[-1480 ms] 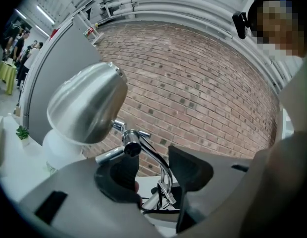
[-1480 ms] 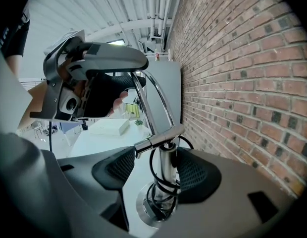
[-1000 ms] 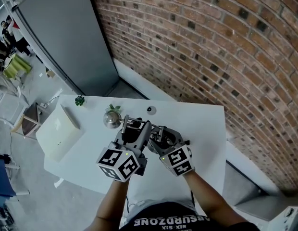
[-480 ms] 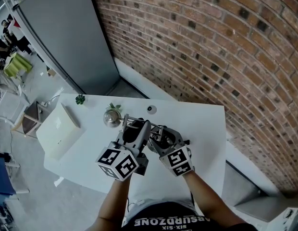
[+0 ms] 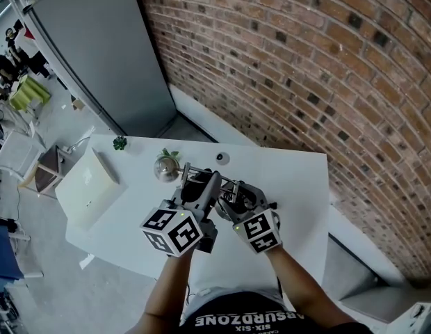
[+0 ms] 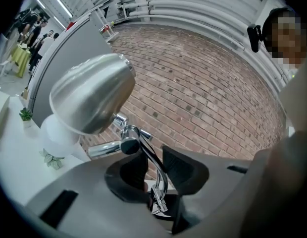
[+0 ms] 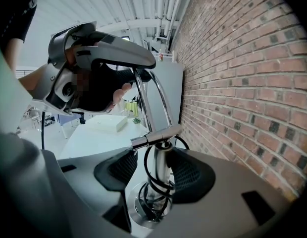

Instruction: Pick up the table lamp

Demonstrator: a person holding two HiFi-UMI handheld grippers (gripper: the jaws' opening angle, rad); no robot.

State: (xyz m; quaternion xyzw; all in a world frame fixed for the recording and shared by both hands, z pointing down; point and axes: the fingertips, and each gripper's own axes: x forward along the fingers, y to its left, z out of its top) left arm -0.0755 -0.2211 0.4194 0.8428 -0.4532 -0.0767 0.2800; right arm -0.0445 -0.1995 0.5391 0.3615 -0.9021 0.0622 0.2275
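One change: left hand-held gripper (image 6: 154,167) jaws closing around table lamp (image 6: 91,100).

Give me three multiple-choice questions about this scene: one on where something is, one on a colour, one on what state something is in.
1. In the head view, where on the table does the white box lie?
A. at the left end
B. at the right end
C. in the middle

2. What colour is the table lamp?
A. shiny silver
B. red
C. black

3. How do the jaws of the right gripper stand?
A. shut with nothing between them
B. apart, astride the lamp's post
C. apart, with nothing between them

Answers: A, the box sits by the table's left edge. A, the lamp's metal gleams like chrome. B, the jaws, which have just been closing, flank the post with a gap left on one side.
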